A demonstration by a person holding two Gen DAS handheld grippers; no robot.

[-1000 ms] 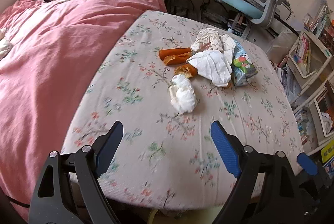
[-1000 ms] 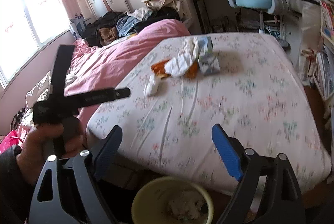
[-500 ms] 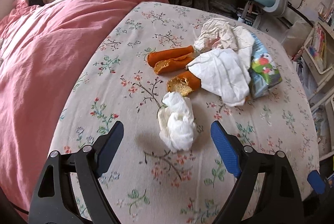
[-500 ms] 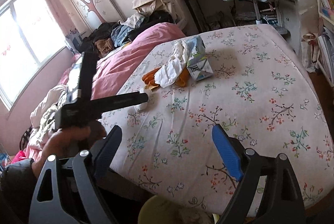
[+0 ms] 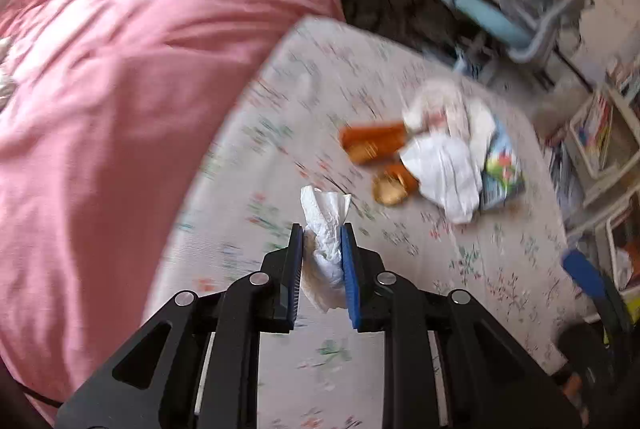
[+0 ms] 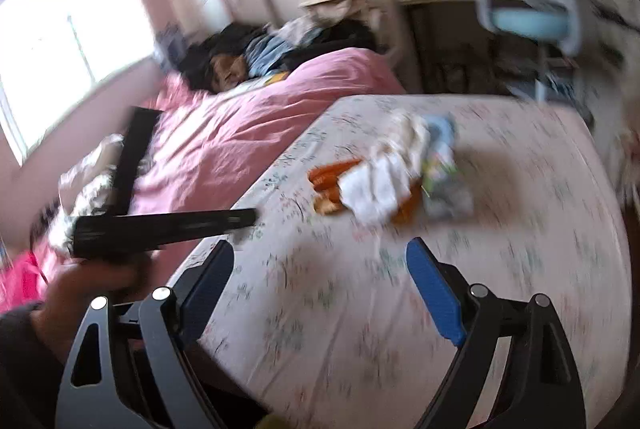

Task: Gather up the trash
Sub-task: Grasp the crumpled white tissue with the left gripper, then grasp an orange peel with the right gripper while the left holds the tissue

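1. Between the blue pads of the left claw (image 5: 322, 265) sits a crumpled white tissue (image 5: 325, 229); the jaws have just closed and clench it above the floral bed (image 5: 480, 269).
2. Beyond that claw lie orange wrappers (image 5: 374, 141), white paper (image 5: 444, 169) and a snack bag (image 5: 502, 165).
3. The right claw (image 6: 320, 293) gapes wide, holding nothing.

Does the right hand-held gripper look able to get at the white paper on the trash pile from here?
Probably yes: the right hand-held gripper is open and empty, and only bare bedsheet lies between it and the white paper.
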